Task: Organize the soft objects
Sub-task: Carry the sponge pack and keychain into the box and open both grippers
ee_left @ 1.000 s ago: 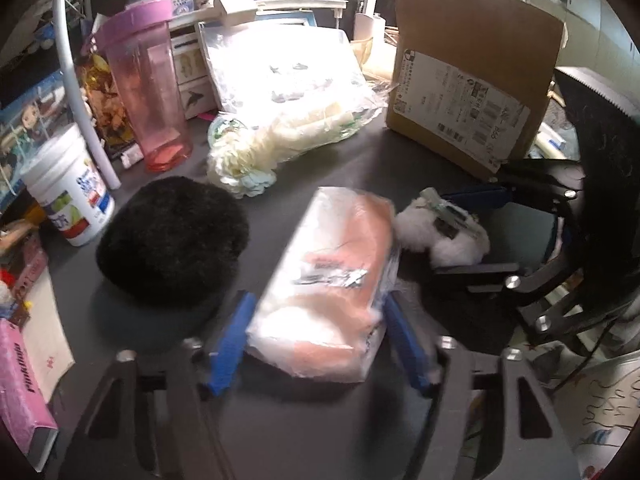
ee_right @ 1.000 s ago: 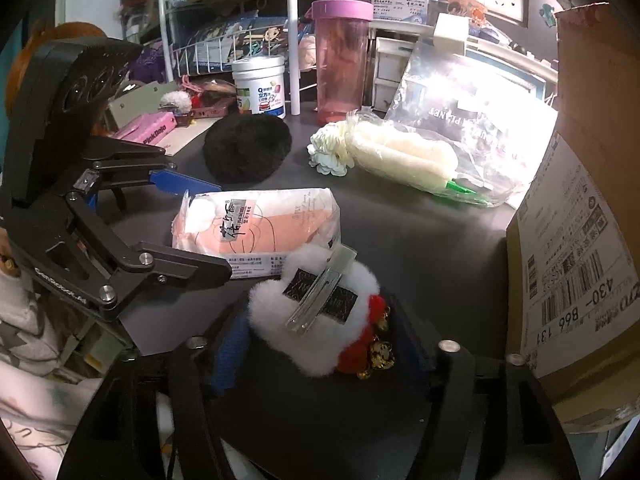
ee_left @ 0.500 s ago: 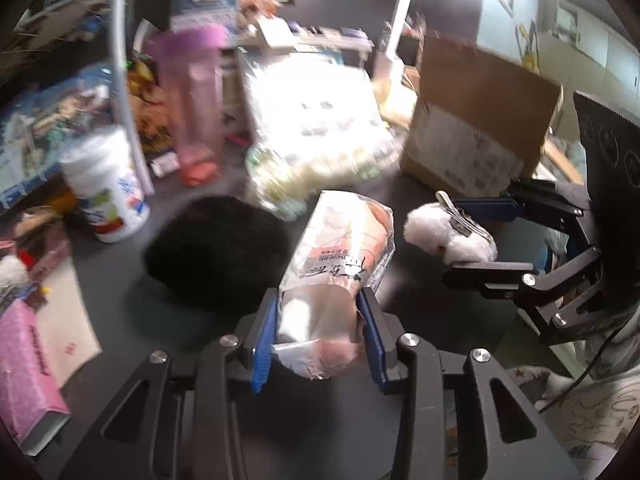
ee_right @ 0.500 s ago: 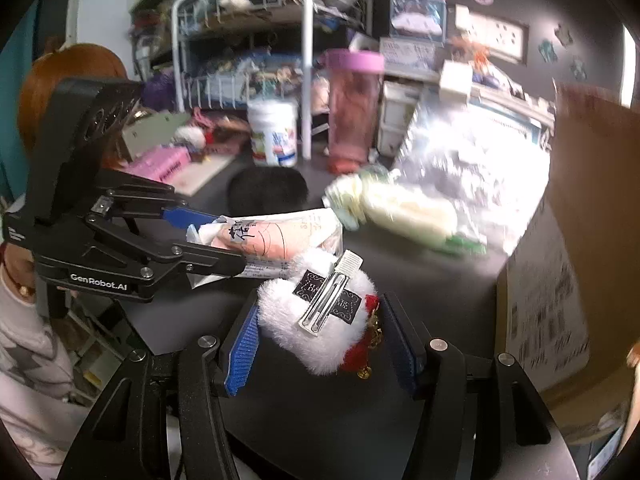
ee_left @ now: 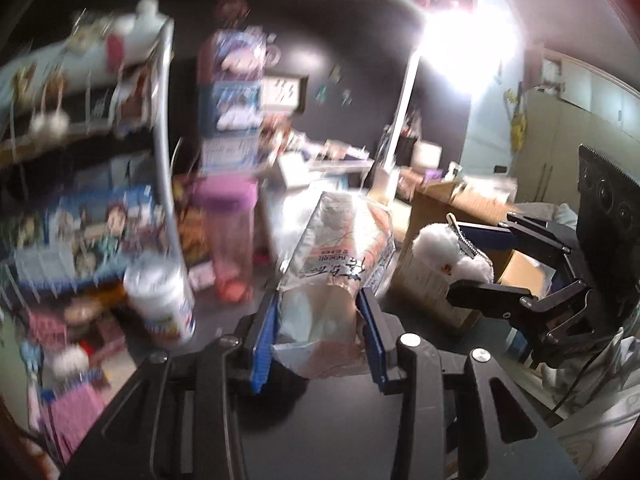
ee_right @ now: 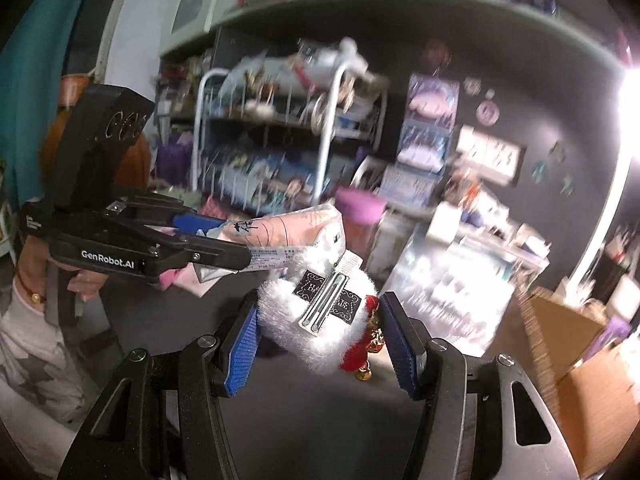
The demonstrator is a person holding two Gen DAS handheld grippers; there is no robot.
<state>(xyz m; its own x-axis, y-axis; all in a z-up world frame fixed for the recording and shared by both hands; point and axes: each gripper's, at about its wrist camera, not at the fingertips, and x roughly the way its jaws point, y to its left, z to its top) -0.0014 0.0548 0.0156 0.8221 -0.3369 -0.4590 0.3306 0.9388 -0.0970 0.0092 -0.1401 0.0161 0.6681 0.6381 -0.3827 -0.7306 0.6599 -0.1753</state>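
We find the left gripper (ee_left: 320,320) pinching the plastic packet (ee_left: 340,256) and the right gripper (ee_right: 320,336) pinching the white fluffy clip (ee_right: 320,312), both clear above the bench (ee_right: 312,412), and judge the slick packet liable to slip loose.

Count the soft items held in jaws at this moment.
2. The plastic-wrapped pink pack is clamped in the left gripper; the white fluffy hair clip sits in the right gripper. Others may lie below, out of view.
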